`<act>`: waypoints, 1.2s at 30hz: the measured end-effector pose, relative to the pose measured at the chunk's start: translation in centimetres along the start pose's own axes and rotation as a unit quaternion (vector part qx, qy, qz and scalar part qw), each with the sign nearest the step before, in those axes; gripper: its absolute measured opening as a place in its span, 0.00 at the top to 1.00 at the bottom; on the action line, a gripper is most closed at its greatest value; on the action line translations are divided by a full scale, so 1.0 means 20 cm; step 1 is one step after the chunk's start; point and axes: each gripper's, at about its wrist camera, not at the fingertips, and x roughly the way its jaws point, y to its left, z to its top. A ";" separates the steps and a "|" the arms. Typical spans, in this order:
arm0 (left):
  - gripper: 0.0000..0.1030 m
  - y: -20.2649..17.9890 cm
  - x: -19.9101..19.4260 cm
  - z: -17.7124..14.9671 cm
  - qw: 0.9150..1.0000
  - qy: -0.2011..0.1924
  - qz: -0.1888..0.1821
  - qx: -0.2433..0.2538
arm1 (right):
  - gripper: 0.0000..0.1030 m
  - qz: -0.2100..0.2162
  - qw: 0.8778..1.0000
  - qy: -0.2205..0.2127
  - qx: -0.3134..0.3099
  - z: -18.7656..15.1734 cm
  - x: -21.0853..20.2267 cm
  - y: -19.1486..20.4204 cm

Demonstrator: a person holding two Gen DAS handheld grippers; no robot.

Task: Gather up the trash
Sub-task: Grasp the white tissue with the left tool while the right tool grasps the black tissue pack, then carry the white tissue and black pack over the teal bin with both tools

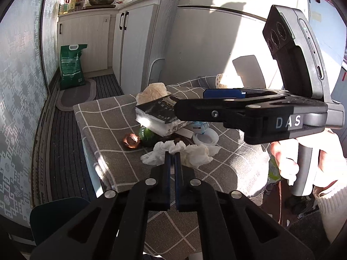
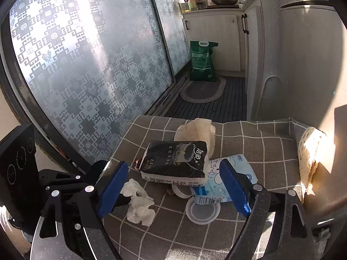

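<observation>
**Trash pickup on the checked cloth: one tissue pinched, more to go**

Tissue first, since that's the job in hand. We've got the left gripper with its blue fingers squeezed almost together, tips sitting right on the crumpled white tissue at the near edge of the counter. It looks like they're pinching a fold of it, which makes sense: soft paper only comes up if you nip it tight.

The right gripper hangs with its fingers spread wide and nothing between the pads. From its own camera they frame the pile: the black tissue pack, the blue-and-white wet wipe packet and the round white lid below it. We'd guess it's lining up for the next grab while the left one handles the paper.

Other bits on the cloth: a green thing and a shiny copper-coloured wrapper just beside it, plus a beige crumpled bag behind the pack.

Readable writing: "DAS" in white letters on the right gripper's body. The black pack carries Chinese print we can't make out, the blue packet has a cartoon bear and a barcode.

No bin in view, so where it all goes we can't tell.
</observation>
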 end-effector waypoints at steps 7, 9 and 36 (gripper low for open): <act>0.96 0.00 -0.11 -0.03 1.000 -0.005 0.001 0.006 | 0.14 -0.026 1.000 0.002 -0.003 -0.01 0.11 0.05; 0.96 0.02 -0.15 -0.03 1.000 -0.010 0.000 0.003 | 0.14 -0.035 0.999 0.004 -0.003 0.00 0.14 0.05; 0.96 0.35 -0.53 -0.12 0.996 -0.059 0.053 -0.050 | 0.31 -0.085 0.996 -0.016 -0.028 0.09 0.07 0.24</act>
